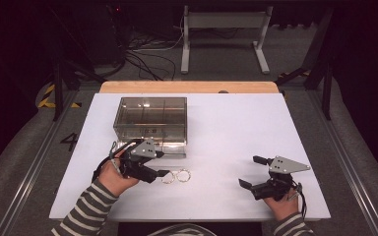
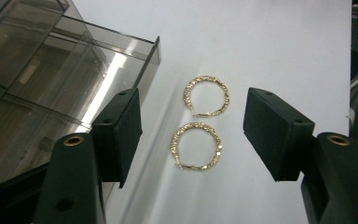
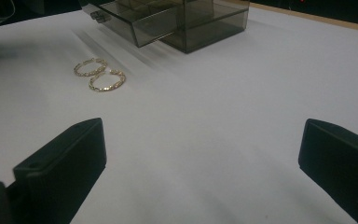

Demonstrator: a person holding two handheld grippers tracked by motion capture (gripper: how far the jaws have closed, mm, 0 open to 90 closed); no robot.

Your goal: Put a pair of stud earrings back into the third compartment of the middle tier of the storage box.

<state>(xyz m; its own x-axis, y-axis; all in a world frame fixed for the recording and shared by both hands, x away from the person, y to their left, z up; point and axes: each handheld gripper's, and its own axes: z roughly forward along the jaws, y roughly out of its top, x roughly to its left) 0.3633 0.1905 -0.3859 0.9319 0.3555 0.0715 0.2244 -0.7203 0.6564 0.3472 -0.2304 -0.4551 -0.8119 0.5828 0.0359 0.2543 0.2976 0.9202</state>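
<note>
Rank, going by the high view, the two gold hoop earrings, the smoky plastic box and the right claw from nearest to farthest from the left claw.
1. Near earring, right at the left claw tips.
2. Far earring, touching the first, just to its right.
3. Smoky box, farther back on the table, drawer pulled out.
4. Right claw, across the table's right side.

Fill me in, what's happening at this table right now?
A person holds a gripper in each hand at a white table. The left gripper hovers open over two gold hoop earrings lying side by side, not yet touching them. Next to them stands a smoky clear organiser box with its drawer pulled out. The right gripper rests open at the table's right, away from everything.
</note>
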